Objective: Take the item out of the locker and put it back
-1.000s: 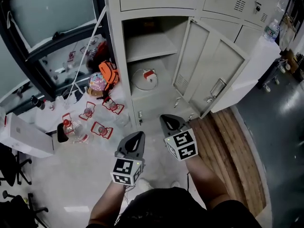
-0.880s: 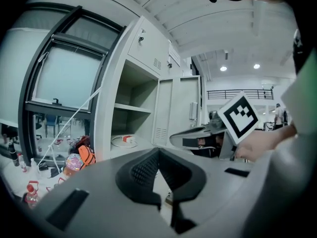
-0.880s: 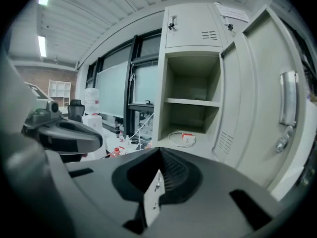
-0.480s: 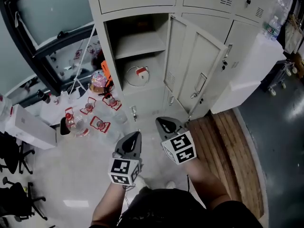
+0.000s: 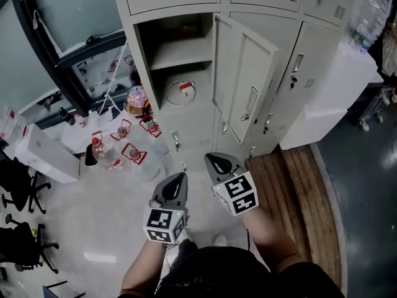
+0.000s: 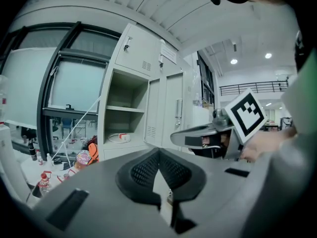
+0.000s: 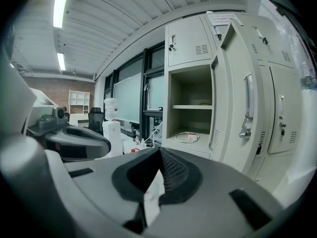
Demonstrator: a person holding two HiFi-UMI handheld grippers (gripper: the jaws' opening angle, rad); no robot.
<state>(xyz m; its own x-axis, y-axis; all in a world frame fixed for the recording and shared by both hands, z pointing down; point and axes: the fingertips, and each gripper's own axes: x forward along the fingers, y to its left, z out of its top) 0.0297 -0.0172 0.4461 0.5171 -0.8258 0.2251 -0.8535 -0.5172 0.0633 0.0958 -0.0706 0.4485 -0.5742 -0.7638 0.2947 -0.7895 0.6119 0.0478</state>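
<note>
1. Left gripper (image 5: 178, 179): lower centre of the head view, tip pointing up-frame toward the locker (image 5: 146, 48). In the left gripper view my two jaws meet at the tip, fully closed, with nothing between them.

2. Right gripper (image 5: 218, 161): just right of the left one and apart from it, at the centre of the head view. In the right gripper view the jaws are pressed together and hold nothing.

3. Item (image 5: 180, 92): a white coiled ring with a red-and-white tag. It lies flat on the bottom of the open compartment, upper centre of the head view, under the inner shelf (image 5: 177, 56). Both of my grippers are well apart from it. In the left gripper view it shows left of centre, and in the right gripper view right of centre, each time inside the same compartment.

4. Door (image 5: 239, 82): swung open to the right of the compartment, its handle side toward me.

5. Surroundings: several clear bottles (image 5: 118, 151) with red labels stand on the pale floor (image 5: 93, 216) at the left of the head view, below the locker's left edge. A white box (image 5: 46, 157) lies at the far left. A wooden platform (image 5: 298, 185) runs down the right side.
</note>
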